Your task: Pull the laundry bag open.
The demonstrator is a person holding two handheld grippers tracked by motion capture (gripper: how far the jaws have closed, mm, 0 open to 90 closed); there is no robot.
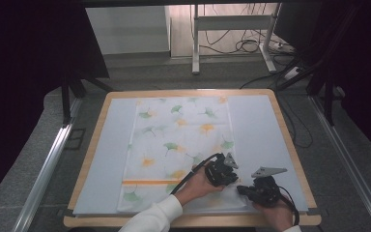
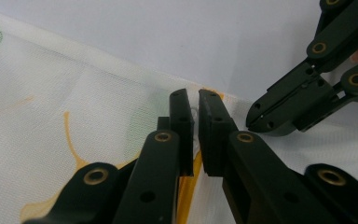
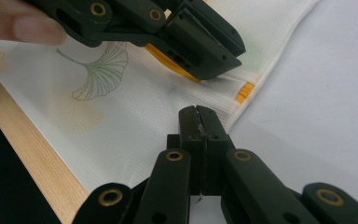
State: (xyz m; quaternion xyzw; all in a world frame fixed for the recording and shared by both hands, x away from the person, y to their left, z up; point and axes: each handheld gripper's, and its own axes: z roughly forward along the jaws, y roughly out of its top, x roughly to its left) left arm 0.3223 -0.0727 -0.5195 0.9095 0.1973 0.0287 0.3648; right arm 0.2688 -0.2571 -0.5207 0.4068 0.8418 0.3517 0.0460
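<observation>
White cloth (image 1: 178, 150) printed with green and orange ginkgo leaves lies spread flat down the middle of a pale mat (image 1: 263, 135) on a wood-edged table (image 1: 290, 145), its near right corner the point where both tools meet. The left gripper (image 1: 229, 175) sits over the cloth's right edge beside the orange stripe (image 1: 149, 182), jaws drawn nearly together; in the left gripper view a thin pinch of fabric appears caught between them (image 2: 196, 133), though how firmly it is clamped cannot be told. The right gripper (image 1: 243, 189) rests just off the same corner, clenched tight with what looks like the hem's edge nipped at its tip (image 3: 199, 122); whether it truly grips the cloth or merely presses at its border is hard to say.

Two close grips on one corner suggest the hem is being secured so the cloth can be lifted or folded without slipping, the flat spread keeping the rest smooth.

The left hand (image 1: 200, 186) reaches in from the bottom centre, white sleeve (image 1: 157, 217) angled up to the right, tool pointing toward the table's right side. The right hand (image 1: 275, 215) comes from the lower right, tool aimed leftward, so the two tips face each other, near but apart, low over the surface.
</observation>
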